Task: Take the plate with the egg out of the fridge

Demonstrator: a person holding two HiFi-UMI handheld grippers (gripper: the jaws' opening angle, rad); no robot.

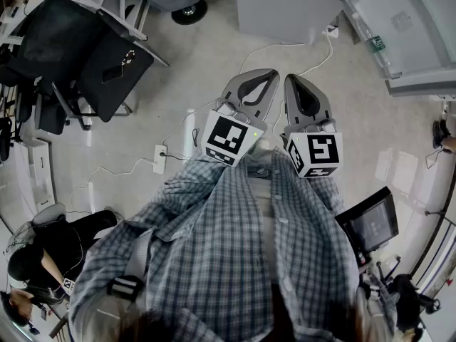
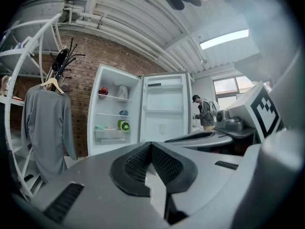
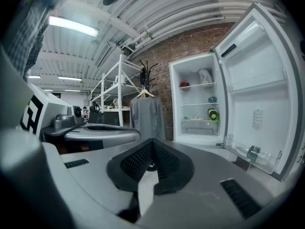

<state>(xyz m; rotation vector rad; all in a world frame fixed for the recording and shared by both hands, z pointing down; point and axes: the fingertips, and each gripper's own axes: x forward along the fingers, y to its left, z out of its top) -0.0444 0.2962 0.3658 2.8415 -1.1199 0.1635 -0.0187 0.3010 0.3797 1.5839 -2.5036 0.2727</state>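
Your head view gives only floor [image 1: 214, 70], cables [image 1: 128, 169] and both tools held close to your shirt [image 1: 235, 226]; the fridge's inside shows only in the gripper views. There the left gripper [image 2: 151, 145] and right gripper [image 3: 152, 142] each have their jaws pressed together, nothing between them. The fridge [image 3: 174, 99] stands well ahead, with its door [image 3: 257, 89] swung wide at the right edge. The plate [image 3: 195, 118] sits left of the middle of the lowest shelf, and a green container [image 3: 213, 114] sits at that shelf's right edge; the egg is too small to tell

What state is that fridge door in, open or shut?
Open. The fridge door is swung wide, so the fridge shows its shelves and items in both gripper views.
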